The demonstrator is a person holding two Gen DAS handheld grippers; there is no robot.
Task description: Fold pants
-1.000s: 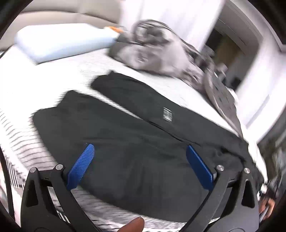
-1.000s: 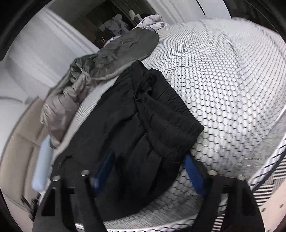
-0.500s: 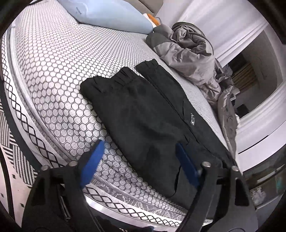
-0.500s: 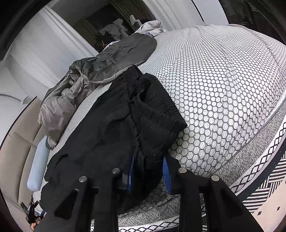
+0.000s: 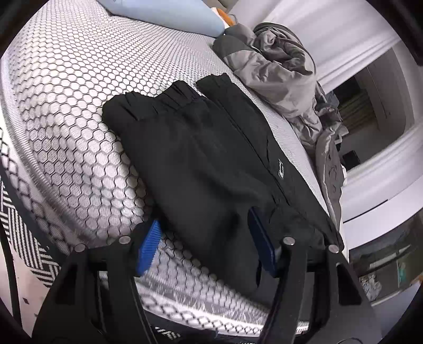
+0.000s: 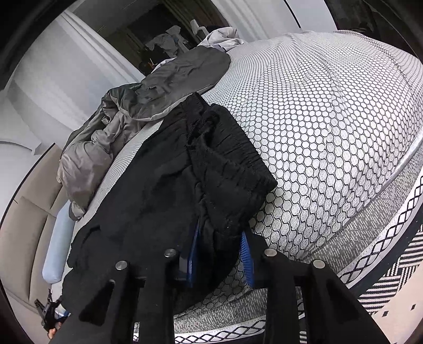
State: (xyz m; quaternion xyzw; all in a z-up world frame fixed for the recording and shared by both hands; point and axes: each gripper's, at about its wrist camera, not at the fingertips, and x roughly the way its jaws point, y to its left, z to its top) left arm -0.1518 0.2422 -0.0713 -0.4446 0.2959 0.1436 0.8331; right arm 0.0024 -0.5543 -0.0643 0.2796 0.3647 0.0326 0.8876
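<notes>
Black pants [image 5: 206, 158] lie on a bed with a hexagon-patterned cover [image 5: 66, 100], legs side by side, cuffs at the far end. My left gripper [image 5: 206, 246] is partly open, its blue pads on either side of the near leg edge. In the right wrist view the pants [image 6: 164, 190] show with the gathered waistband [image 6: 232, 164] toward the bed's edge. My right gripper [image 6: 219, 259] is shut on a bunch of waistband fabric.
A crumpled grey jacket [image 5: 277, 66] lies beyond the pants, also seen in the right wrist view [image 6: 148, 105]. A light blue pillow [image 5: 169, 13] is at the bed's head. The bed edge with zigzag trim [image 6: 383, 238] is close below both grippers.
My right gripper has closed on the waistband fabric. My left gripper has dropped lower and nearer to the pants' edge, its jaws narrowing around the leg.
</notes>
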